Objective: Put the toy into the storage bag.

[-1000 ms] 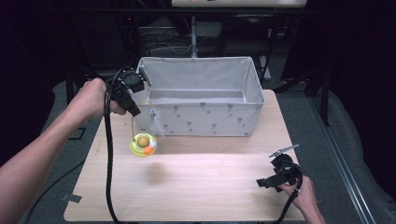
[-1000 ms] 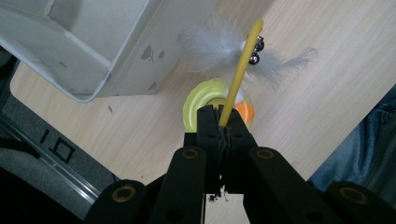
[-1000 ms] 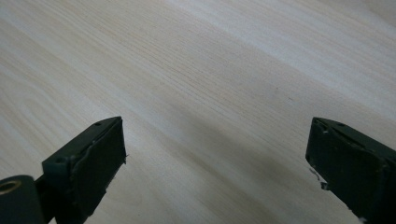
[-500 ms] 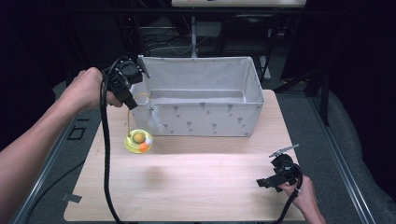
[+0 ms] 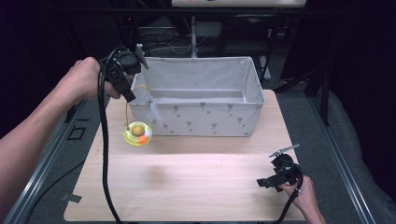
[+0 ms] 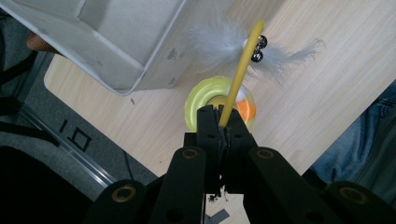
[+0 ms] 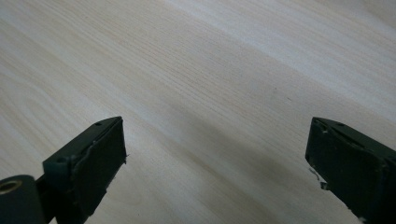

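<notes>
Near the counter's left edge, the left tool [image 6: 218,122] pinches a thin yellow wand [image 6: 240,70]; its round yellow-and-orange plastic toy [image 5: 137,133] hangs below, just outside the grey fabric bin [image 5: 205,119]. Right tool [image 5: 276,179]: jaws wide, empty, well apart.

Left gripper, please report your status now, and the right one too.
Left gripper shut on yellow wand of feather toy, yellow disc hanging beside fabric bin. Right gripper open, over bare table. Nothing in the way.
</notes>
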Demonstrator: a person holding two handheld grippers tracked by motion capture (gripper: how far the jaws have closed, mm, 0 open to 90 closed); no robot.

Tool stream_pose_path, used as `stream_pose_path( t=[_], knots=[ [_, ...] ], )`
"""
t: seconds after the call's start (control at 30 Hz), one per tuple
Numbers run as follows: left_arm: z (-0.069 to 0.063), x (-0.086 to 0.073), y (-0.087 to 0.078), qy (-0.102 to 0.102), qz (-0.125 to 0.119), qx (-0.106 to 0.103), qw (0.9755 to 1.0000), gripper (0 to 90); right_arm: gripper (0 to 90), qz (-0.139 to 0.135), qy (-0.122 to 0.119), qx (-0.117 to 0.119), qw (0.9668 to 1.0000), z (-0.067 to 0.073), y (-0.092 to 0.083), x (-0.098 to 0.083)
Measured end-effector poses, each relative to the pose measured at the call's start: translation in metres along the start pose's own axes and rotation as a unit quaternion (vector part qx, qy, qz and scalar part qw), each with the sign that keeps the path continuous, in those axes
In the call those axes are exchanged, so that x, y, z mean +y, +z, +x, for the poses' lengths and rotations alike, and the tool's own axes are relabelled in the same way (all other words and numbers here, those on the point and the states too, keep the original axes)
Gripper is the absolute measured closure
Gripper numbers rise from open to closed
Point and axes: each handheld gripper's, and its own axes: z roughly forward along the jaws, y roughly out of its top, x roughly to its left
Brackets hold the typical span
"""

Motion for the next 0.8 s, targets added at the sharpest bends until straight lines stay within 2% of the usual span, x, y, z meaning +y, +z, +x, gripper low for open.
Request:
stream_pose_path(
  t=[0.43,0.8],
  knots=[
    [0.006,0.001,-0.011,-0.008,0.005,0.005,0.9999,88.6,4.7,0.001,-0.001,0.0,1.0,-0.001,0.0,0.0],
    [0.013,0.005,-0.032,-0.018,-0.002,0.016,0.9997,88.6,4.7,0.004,-0.001,0.001,1.0,-0.001,-0.001,0.0]
  ],
)
